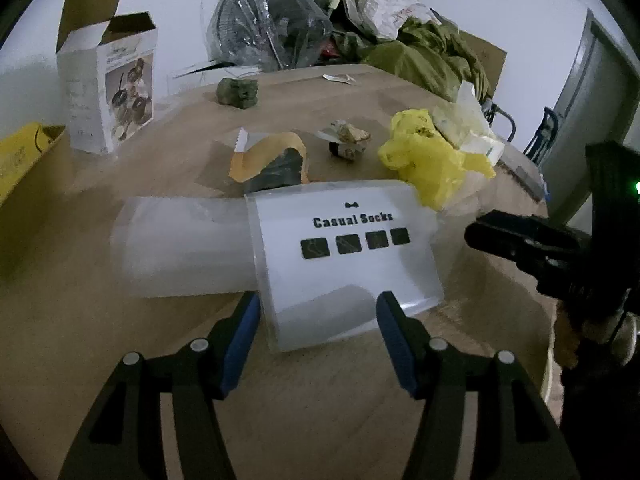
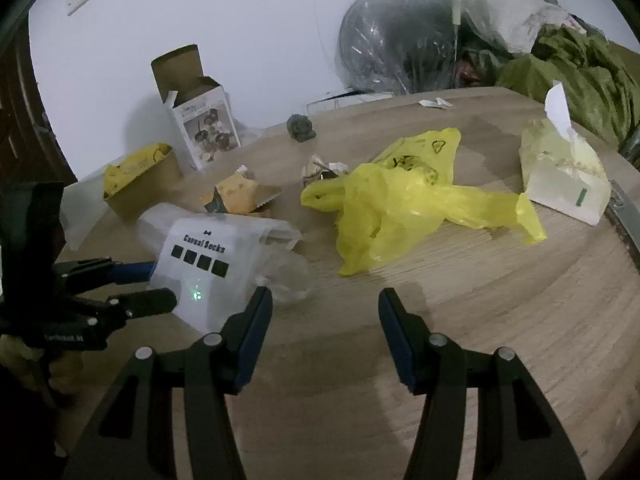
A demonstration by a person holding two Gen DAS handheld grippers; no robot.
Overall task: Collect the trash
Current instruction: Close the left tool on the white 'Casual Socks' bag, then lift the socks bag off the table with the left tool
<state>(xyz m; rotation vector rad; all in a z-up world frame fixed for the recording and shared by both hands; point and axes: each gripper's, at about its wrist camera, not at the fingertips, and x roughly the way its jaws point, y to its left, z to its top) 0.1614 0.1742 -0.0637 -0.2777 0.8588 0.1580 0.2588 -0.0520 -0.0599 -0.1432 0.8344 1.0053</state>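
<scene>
A clear plastic "Casual Socks" packet point(image 1: 344, 256) lies on the wooden table point(image 1: 100, 340). My left gripper point(image 1: 318, 312) is open, its blue fingertips on either side of the packet's near edge. The packet also shows in the right wrist view point(image 2: 208, 264), with the left gripper point(image 2: 160, 284) beside it. My right gripper point(image 2: 325, 304) is open and empty over bare table, right of the packet; it appears in the left wrist view point(image 1: 520, 240). A crumpled yellow plastic bag point(image 2: 400, 204) lies ahead of it. Torn orange wrapper point(image 1: 272, 160) and small crumpled scraps point(image 1: 348, 140) lie behind the packet.
An open white carton point(image 1: 108, 92) stands at the back left. A brown paper bowl with yellow waste point(image 2: 140, 184) sits left. A tissue pack point(image 2: 564, 176) is at the right. A small green lump point(image 1: 236, 92), a wrapped fan point(image 1: 272, 20) and green cloth point(image 1: 432, 56) are at the back.
</scene>
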